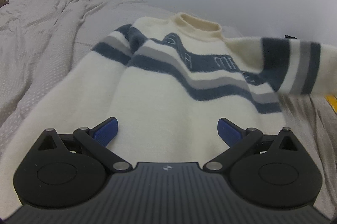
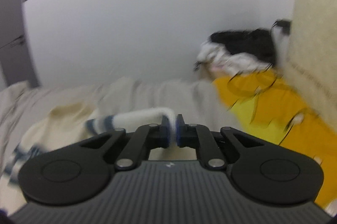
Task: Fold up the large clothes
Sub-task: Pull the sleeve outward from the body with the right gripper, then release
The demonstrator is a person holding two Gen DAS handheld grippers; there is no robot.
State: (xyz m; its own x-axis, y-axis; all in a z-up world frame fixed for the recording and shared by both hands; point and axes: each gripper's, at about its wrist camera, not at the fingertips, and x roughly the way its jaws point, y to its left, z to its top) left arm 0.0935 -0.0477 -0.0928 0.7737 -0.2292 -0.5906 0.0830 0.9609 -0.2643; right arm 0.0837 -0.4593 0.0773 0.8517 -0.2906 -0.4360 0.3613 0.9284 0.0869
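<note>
From the left wrist, the cream fuzzy sweater with blue and grey stripes [image 1: 168, 102] lies flat on the pale grey bedspread [image 1: 42, 59], collar toward the wall; the left gripper [image 1: 167, 129] hangs over its hem, jaws wide apart. From the right wrist, the right gripper [image 2: 173, 129] is clamped on the sweater's cuff [image 2: 169, 118], beside a yellow garment [image 2: 263, 110].
</note>
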